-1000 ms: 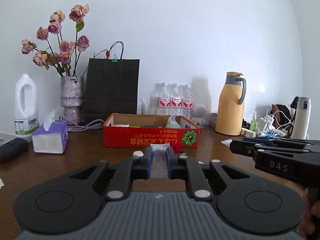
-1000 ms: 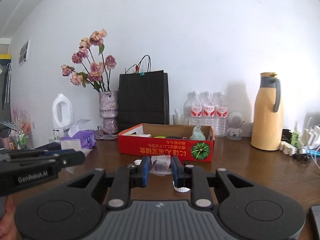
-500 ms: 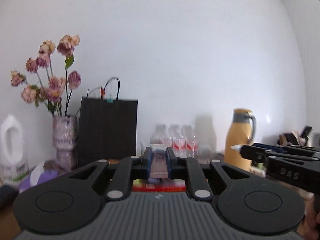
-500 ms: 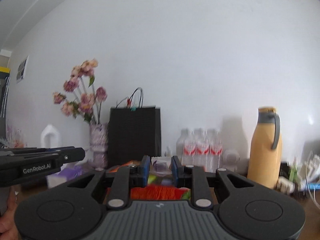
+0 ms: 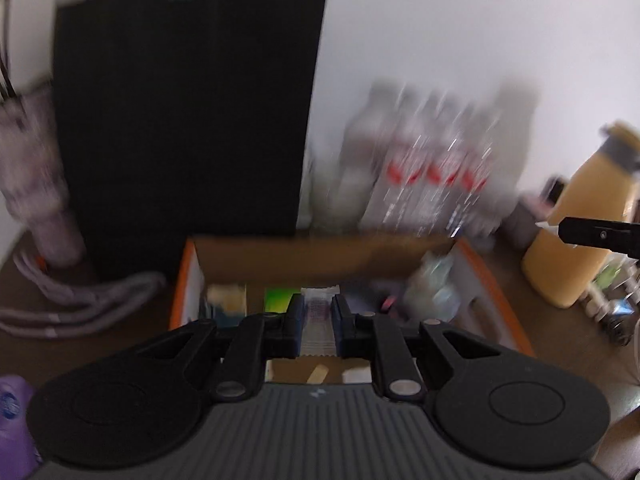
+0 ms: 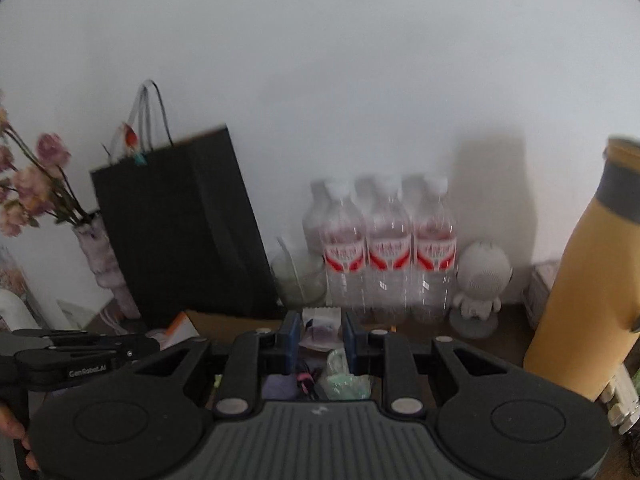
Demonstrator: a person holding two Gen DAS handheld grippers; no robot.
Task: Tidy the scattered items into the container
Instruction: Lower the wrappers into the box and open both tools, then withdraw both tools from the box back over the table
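Gripping small clear crinkle-edged packets, left gripper [image 5: 317, 320] and right gripper [image 6: 320, 338] fingers hover above the orange-rimmed cardboard box [image 5: 496, 280]

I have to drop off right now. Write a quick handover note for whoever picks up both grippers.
Left gripper: shut on a small clear packet, held over the open cardboard box.
Right gripper: shut on a small sachet, also above the box, nearer its back wall.
Done: several items already lie in the box.
Left: release both packets into the box. The views are blurred and show little of the table, so check it for strays.
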